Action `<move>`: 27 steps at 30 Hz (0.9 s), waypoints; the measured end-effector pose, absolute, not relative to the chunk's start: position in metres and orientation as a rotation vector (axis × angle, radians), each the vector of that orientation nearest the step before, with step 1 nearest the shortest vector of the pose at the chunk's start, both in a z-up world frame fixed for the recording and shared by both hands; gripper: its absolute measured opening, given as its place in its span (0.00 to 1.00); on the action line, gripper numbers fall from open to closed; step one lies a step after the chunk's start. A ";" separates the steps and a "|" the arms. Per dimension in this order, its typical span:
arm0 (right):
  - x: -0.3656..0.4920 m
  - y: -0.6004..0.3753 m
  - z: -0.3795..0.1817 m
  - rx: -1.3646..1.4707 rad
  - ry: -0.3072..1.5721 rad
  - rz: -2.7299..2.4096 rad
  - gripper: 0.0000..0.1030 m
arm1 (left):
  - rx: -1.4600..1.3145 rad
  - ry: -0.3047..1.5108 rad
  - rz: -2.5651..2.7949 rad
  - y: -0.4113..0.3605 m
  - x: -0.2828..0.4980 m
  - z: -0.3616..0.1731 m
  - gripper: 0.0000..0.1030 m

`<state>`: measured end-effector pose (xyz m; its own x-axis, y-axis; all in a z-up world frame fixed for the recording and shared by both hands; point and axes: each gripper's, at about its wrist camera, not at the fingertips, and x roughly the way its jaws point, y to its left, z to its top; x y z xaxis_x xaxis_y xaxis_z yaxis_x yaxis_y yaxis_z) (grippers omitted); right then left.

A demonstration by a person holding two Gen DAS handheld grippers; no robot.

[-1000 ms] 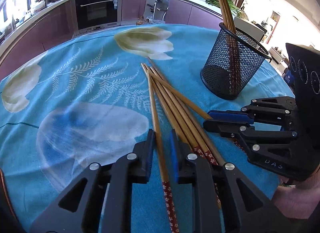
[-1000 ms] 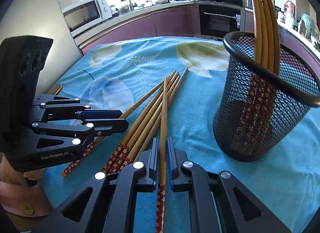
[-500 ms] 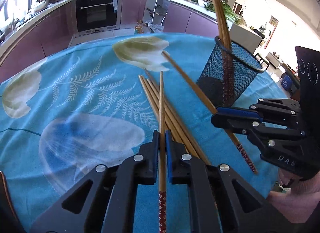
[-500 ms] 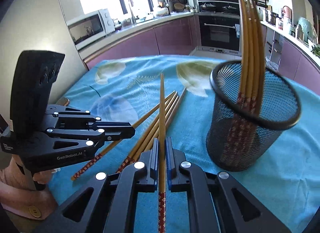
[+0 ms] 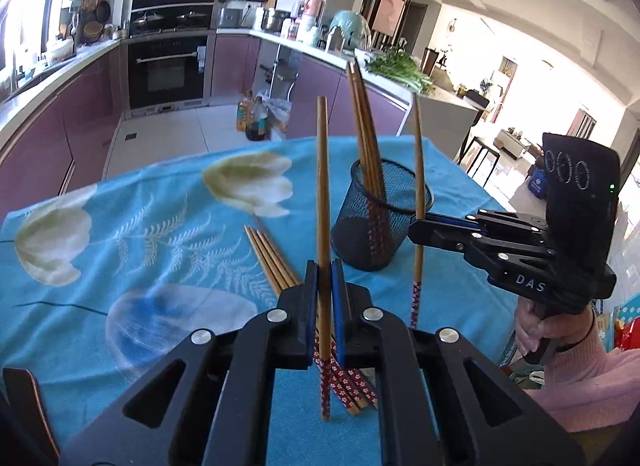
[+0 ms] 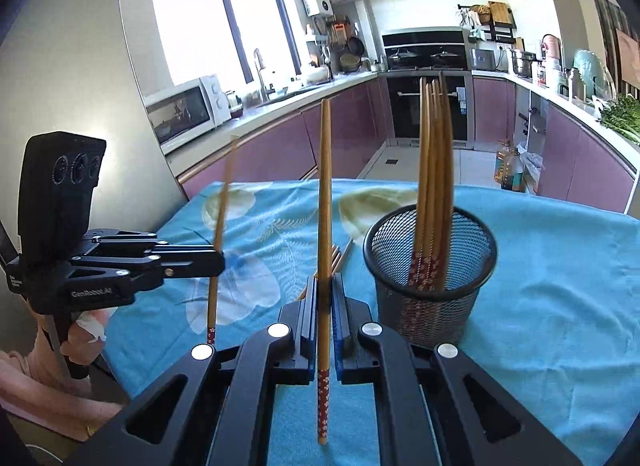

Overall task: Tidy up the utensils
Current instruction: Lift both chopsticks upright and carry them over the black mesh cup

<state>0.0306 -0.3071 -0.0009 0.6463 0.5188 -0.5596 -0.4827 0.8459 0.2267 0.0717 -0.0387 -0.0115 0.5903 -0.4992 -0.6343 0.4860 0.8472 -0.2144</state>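
A black mesh holder (image 5: 380, 213) (image 6: 430, 274) stands on the blue flowered tablecloth (image 5: 120, 250) with several wooden chopsticks (image 6: 434, 185) upright in it. Loose chopsticks (image 5: 276, 266) lie on the cloth ahead of my left gripper. My left gripper (image 5: 325, 278) is shut on one chopstick (image 5: 322, 185), held upright above the cloth; it also shows in the right wrist view (image 6: 218, 262). My right gripper (image 6: 325, 294) is shut on another upright chopstick (image 6: 324, 193), left of the holder; it shows in the left wrist view (image 5: 416, 227) beside the holder's rim.
The table's far edge (image 6: 520, 195) gives onto a kitchen floor with purple cabinets (image 6: 280, 145) and an oven (image 5: 168, 69). A bottle (image 5: 256, 117) stands on the floor beyond the table.
Both grippers have lifted and tilted their chopsticks from lying forward to nearly upright. The right gripper has moved closer to the holder.
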 end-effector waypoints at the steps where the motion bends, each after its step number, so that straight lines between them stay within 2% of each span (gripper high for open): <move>1: 0.030 -0.310 0.001 0.066 0.647 0.571 0.06 | -0.020 0.731 -0.576 -0.038 0.069 -0.007 0.07; 27: 0.033 -0.344 0.056 0.079 0.461 0.520 0.06 | -0.102 0.560 -0.668 -0.061 0.082 0.056 0.07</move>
